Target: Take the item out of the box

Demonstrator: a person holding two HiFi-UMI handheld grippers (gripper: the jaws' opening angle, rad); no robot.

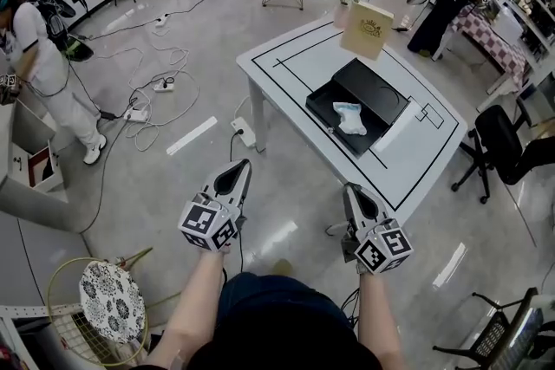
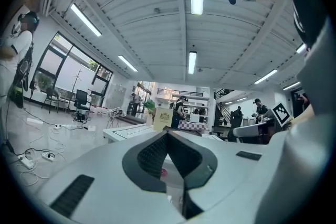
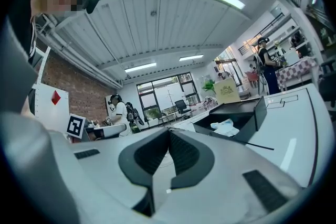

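Standing well back from the white table [image 1: 286, 65], with left gripper [image 1: 237, 172] and right gripper [image 1: 354, 191] carried low ahead of the body, probably a rest posture before approach. Shows both sets of jaws pressed tip to tip, gripping nothing (confirmed in each gripper view). Locate the black box [image 1: 381, 95] far ahead of the right gripper and slightly to its right, lying open, presumably for top access. Find the item, a crumpled white-and-blue packet [image 1: 350, 118], inside on the box floor. Judged not yet started: advance, part the right jaws, reach over the near wall.
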